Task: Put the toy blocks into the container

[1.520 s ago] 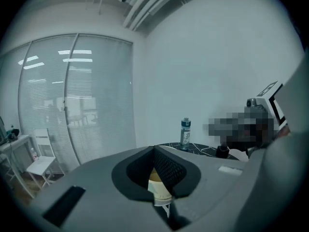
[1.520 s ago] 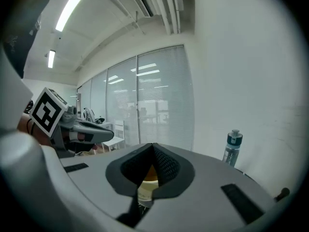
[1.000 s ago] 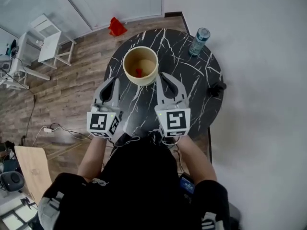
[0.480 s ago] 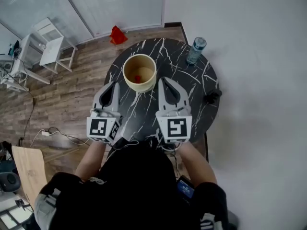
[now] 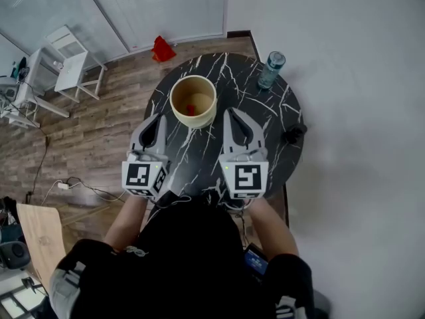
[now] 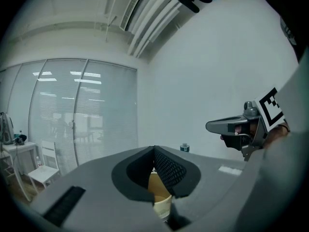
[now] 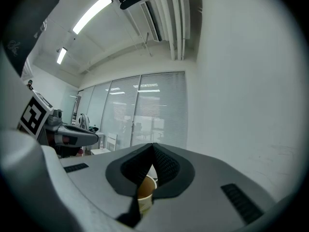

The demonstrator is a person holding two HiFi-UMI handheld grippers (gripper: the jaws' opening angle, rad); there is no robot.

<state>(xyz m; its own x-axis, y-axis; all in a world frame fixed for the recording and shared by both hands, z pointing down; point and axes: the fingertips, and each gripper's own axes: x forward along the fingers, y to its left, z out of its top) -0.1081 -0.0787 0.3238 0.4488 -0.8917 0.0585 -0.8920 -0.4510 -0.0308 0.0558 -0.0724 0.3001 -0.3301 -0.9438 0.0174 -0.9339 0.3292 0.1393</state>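
From the head view, the tan container (image 5: 193, 85) stands in the upper middle of the frame on the round black table (image 5: 199, 158). One red toy block (image 5: 190, 109) lies on its floor. I can see no other block on the table, only a water bottle (image 5: 271, 69) at the upper right rim and a small dark object, too small to name, at the right edge. Your left gripper (image 5: 157, 120) and right gripper (image 5: 233, 115) sit below the container, one on each side, both apart from it.

In the left gripper view, the jaws are clenched tip to tip with nothing between them. The container shows through the gap beneath them, low in the centre, and your other gripper pokes in at the right.

In the right gripper view it is the same: the jaws are pressed together and empty, the container's rim is low in the centre, and the left gripper is at the left edge.

The block looks small, rigid and light, with smooth flat faces that could slide under a skewed squeeze. If you ever need to lift one, take it squarely across two opposite faces with modest pressure. The container looks light too and could tip if nudged at the rim, so come in from above. By my reading the task looks finished.
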